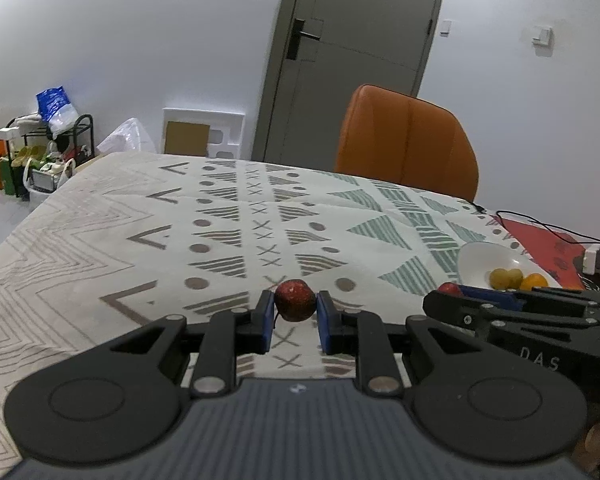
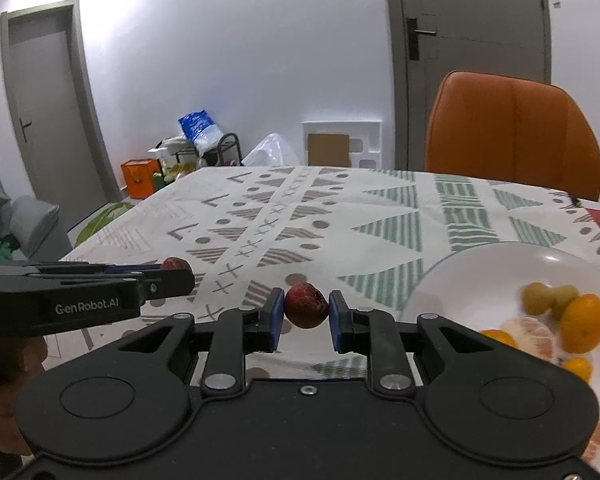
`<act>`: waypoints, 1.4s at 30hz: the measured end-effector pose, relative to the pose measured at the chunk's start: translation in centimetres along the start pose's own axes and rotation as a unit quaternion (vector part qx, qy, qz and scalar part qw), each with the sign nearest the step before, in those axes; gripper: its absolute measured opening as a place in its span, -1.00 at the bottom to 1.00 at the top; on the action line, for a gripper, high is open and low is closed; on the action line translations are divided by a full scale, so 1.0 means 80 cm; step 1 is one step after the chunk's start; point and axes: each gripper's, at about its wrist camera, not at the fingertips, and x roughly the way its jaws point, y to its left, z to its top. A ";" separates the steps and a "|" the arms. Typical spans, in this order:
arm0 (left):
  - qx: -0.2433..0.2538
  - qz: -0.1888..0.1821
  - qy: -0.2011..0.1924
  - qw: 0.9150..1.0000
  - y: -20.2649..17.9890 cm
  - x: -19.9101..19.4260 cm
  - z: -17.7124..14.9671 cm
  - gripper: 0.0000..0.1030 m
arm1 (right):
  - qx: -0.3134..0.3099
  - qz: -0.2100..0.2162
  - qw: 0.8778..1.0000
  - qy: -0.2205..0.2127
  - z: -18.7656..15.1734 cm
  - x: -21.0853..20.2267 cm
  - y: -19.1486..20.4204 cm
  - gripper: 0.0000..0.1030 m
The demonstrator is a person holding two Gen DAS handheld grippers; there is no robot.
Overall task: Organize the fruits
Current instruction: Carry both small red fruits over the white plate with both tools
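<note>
I have a small red fruit clamped in each gripper. In the left wrist view the left gripper [image 1: 295, 312] is closed on one red fruit [image 1: 295, 300] at lower centre, pinched between the blue pads above the patterned counter [image 1: 140, 216]. In the right wrist view the right gripper [image 2: 305, 314] is closed on the other red fruit [image 2: 306, 306], also lower centre and off the cloth.

The bowl [image 2: 500, 256] sits at the lower right of the right view, with oranges [image 2: 584, 322], a peeled segment cluster and green fruits [image 2: 538, 298] already in it. I judge this to be the carry step: both pickups look done, and the fruits have yet to reach the bowl.

Next I would swing the right gripper right and forward over the rim, let go low so the fruit doesn't bounce out, then bring the left across. The two grippers sit close together, so I would go one at a time.

The bowl's near and right edges are cut off by the frame and by the gripper body. In each view, the other gripper's fruit shows only as a red sliver. What kind of red fruit these are I cannot tell.
</note>
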 end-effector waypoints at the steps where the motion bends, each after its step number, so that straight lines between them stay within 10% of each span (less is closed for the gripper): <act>1: 0.002 -0.002 -0.001 1.000 -0.004 0.000 0.000 -0.59 | 0.001 -0.002 1.000 -0.002 0.000 -0.004 -0.002 -0.57; 42: 0.103 -0.046 -0.005 0.994 -0.166 0.016 0.003 -0.59 | 0.101 -0.076 0.990 -0.063 -0.045 -0.109 -0.149 -0.57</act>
